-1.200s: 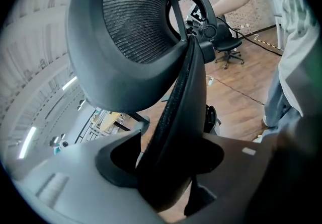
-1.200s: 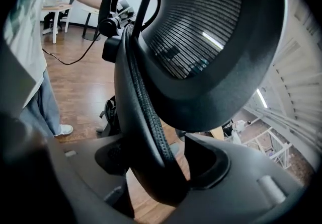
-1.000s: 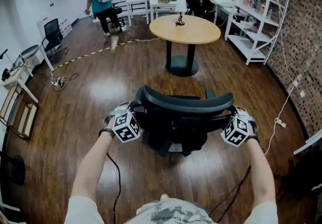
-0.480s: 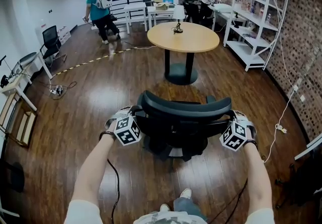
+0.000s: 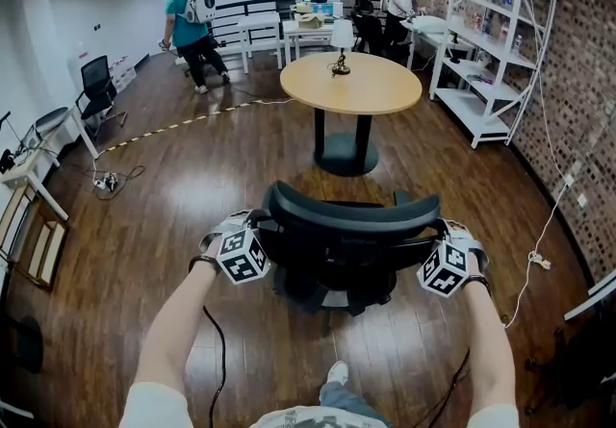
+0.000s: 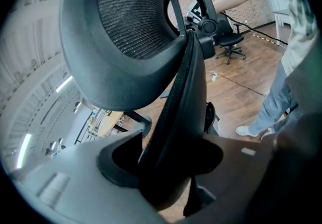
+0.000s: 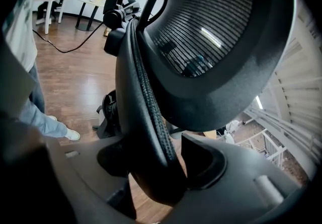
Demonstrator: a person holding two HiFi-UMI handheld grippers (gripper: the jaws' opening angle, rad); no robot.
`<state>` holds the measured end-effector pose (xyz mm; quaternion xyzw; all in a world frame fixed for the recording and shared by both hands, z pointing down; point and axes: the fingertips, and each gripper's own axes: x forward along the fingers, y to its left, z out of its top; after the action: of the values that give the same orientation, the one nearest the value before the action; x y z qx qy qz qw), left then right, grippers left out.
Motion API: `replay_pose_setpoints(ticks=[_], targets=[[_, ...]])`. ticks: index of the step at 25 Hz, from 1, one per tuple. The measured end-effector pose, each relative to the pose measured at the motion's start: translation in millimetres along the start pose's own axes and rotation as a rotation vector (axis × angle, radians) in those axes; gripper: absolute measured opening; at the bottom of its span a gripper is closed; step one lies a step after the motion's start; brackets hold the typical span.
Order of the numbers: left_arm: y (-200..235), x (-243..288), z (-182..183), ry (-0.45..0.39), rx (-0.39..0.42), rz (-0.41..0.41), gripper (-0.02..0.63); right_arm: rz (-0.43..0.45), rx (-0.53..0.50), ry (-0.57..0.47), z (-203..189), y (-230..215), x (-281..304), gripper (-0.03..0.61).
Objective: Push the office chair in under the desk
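1. Office chair [image 5: 346,224]: it is standing on the dark wooden floor [image 5: 173,195] right in front of me, with its back toward me and its seat toward the round surface [image 5: 364,83]. It is standing apart from that surface's pedestal and is not under the top.
2. I am holding the left tool [image 5: 254,224] on the left edge of the backrest [image 6: 176,107]. Its jaws are clamping that dark rim, which is filling the gap between them.
3. I am holding the right tool [image 5: 443,229] on the right edge of the same backrest. Its jaws have just been closing, and the mesh-lined rim is sitting gripped between them.
4. Both tools are pointing forward and down, level with each other, one at each side of the office chair.
5. A small lamp [image 5: 341,36] is standing on the round surface.
6. A white shelf rack [image 5: 486,41] is lining the brick wall at the right.
7. A person in a teal shirt [image 5: 188,22] is standing at the back left of the room.
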<state>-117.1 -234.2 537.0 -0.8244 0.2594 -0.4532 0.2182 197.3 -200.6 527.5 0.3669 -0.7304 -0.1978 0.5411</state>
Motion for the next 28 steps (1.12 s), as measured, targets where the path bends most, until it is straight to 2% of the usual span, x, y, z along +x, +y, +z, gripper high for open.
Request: replay_pose_setpoints(ticks=[28], targets=[[123.8, 114.5, -11.0, 0.055, -0.027, 0.018, 0.255, -0.026, -0.078, -0.02, -2.0, -117.3, 131.0, 0.215]])
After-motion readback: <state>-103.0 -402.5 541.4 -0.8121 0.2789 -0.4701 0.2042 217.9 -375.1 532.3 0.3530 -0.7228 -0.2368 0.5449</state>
